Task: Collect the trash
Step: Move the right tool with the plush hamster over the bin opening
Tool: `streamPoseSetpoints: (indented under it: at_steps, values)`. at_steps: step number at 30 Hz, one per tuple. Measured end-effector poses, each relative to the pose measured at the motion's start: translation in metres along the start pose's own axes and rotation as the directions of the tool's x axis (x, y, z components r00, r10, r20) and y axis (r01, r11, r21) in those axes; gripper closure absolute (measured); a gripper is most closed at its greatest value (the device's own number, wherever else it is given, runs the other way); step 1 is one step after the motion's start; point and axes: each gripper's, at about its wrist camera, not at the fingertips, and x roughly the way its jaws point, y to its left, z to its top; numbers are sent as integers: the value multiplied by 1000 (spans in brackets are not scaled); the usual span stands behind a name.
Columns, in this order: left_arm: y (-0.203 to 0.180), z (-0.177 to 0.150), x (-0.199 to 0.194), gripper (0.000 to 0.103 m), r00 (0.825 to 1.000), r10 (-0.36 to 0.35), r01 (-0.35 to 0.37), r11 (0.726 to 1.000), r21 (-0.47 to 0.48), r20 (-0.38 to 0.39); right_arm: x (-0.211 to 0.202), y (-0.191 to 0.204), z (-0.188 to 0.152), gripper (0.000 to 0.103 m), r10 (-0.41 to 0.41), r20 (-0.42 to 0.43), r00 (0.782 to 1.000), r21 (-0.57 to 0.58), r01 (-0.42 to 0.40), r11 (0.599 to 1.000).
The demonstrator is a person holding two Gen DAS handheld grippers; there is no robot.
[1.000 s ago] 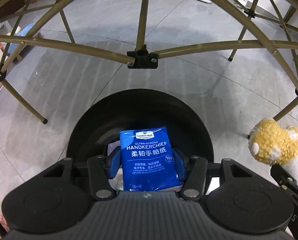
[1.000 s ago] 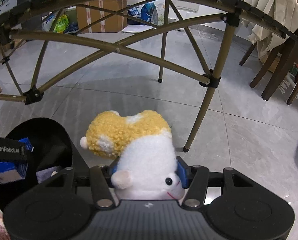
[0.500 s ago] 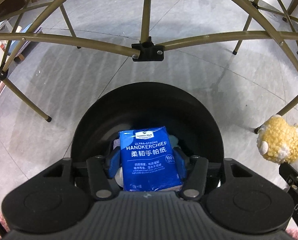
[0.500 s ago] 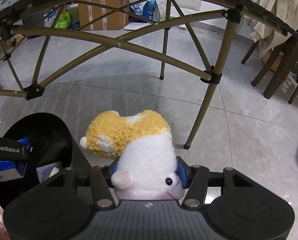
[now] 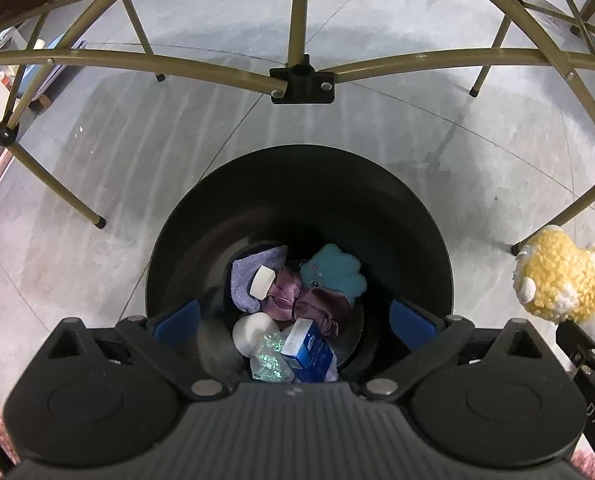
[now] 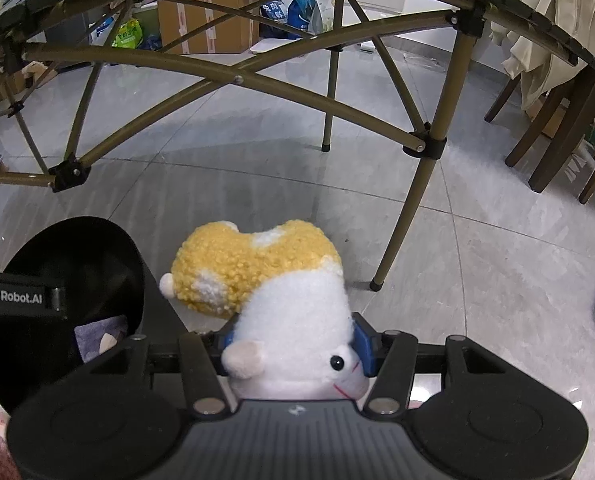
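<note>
On a grey tiled floor (image 5: 97, 152) under a folding table frame (image 5: 301, 84), the left gripper (image 5: 295, 316) hangs over the black bin (image 5: 417, 216), its jaws opening with nothing between them; the blue tissue pack (image 5: 309, 350) lies inside among cloths. To the right, the right gripper (image 6: 293, 344) is clamped on a yellow-and-white plush toy (image 6: 281, 280) beside the bin, with wooden chairs (image 6: 557, 128) beyond.

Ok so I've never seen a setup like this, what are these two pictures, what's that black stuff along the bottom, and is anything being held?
There is no robot here: a person carries a two-finger gripper in each hand, and a fisheye camera on each looks forward along its fingers. The black shape along the bottom of each picture is the gripper's own body.

The left camera looks down into a black trash bin on the tiled floor. The left gripper is opening, with nothing between its blue pads; a blue tissue pack lies among the trash in the bin.

In the right camera, the right gripper is closed on a yellow-and-white plush toy beside the bin. A folding table's frame arches over everything.
</note>
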Motion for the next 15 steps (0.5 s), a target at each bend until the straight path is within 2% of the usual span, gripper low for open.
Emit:
streamPoseSetpoints:
  at_steps: [15]
  values:
    - [12,-4,-9,0,999,14,-15,999,33,30,-1,13,0,49,18,-14,1000,-25,-19,1000]
